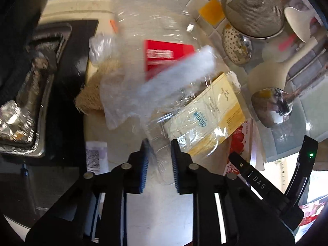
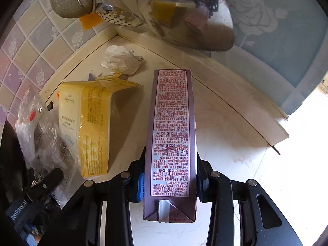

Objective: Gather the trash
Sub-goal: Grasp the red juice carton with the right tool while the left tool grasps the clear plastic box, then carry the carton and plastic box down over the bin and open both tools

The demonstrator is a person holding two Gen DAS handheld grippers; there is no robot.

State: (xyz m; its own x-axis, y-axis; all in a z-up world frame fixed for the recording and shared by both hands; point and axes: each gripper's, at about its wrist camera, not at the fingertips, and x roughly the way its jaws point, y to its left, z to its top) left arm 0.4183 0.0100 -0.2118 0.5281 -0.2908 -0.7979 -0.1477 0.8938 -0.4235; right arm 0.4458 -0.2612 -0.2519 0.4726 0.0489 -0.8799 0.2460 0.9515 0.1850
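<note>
Tongs, left: we find the left gripper (image 1: 159, 164) at lower centre of its view, blue pads (image 1: 145, 164) drawn narrow and pinching a fold of the clear plastic bag (image 1: 143, 78); whether the pads press fully we cannot tell through the film.
Tongs, right: we find the right gripper (image 2: 170, 178) at lower centre of its view, pads pressed on both long sides of the purple carton (image 2: 171, 135), which lies lengthwise between the fingers.
Pose: we note both grippers pitched steeply down toward the white counter (image 2: 225, 143).
Bag contents: we see a red card (image 1: 164, 55) and a white strip (image 1: 178, 71) through the film; the picture is blurred here.
Other trash: we record a yellow packet (image 2: 90, 127) just left of the carton and a crumpled paper ball (image 2: 121, 60) in the corner, upper centre of the right view.
Edges: we note tiled wall (image 2: 41, 47) at upper left, a blue panel (image 2: 276, 41) at upper right, and hanging strainer (image 1: 254, 8), ladle (image 1: 272, 108) and skimmer (image 1: 235, 47) at upper right of the left view.
Open room: we find bare counter right of the carton; a dark tray (image 1: 30, 102) bounds the left of the left view.
</note>
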